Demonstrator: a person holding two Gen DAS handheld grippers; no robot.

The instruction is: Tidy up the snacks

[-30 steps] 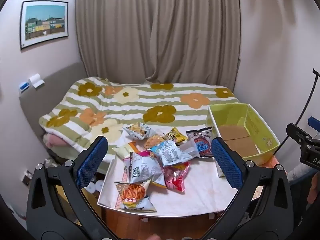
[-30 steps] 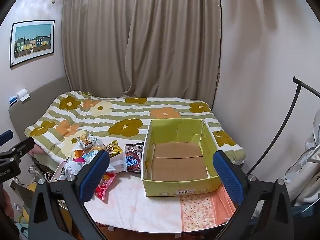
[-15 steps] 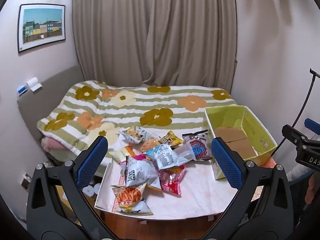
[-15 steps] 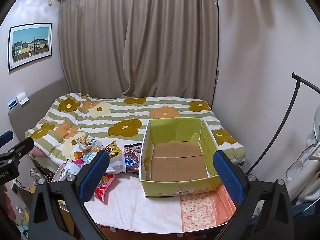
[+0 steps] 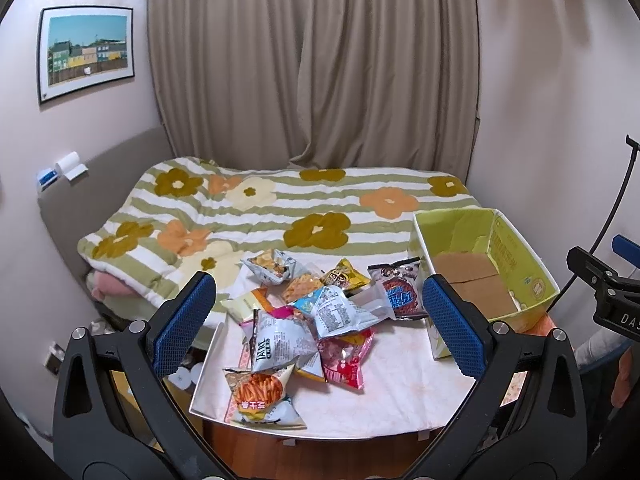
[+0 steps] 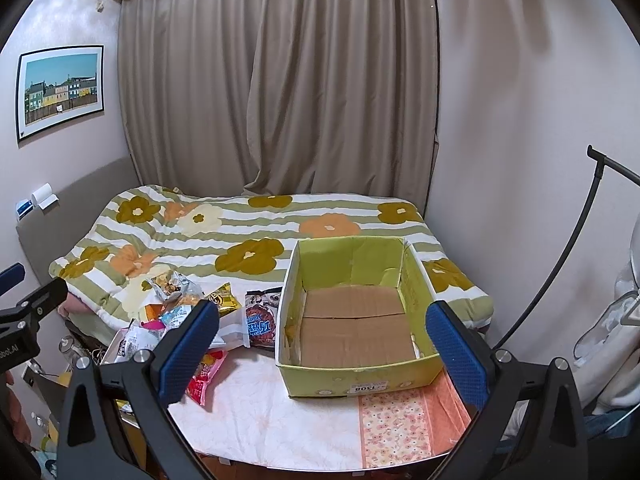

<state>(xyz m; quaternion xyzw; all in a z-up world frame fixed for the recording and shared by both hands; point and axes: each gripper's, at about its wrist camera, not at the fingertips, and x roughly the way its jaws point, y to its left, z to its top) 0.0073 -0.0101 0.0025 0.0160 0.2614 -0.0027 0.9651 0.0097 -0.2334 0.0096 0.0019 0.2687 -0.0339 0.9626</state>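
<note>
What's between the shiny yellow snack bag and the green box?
A dark chocolate-cookie snack packet lies between the shiny yellow snack bag and the green cardboard box, seen in the right wrist view.

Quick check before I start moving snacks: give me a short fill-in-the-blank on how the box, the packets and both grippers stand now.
1. The yellow-green cardboard box holds ____ snack packets.
2. The pile of snack packets lies to the ____ of the box in both views.
3. The left gripper and the right gripper both stand ____.
4. The dark packet with a blue label lies ____ the box's outer wall.

Missing words: no; left; open; beside
</note>
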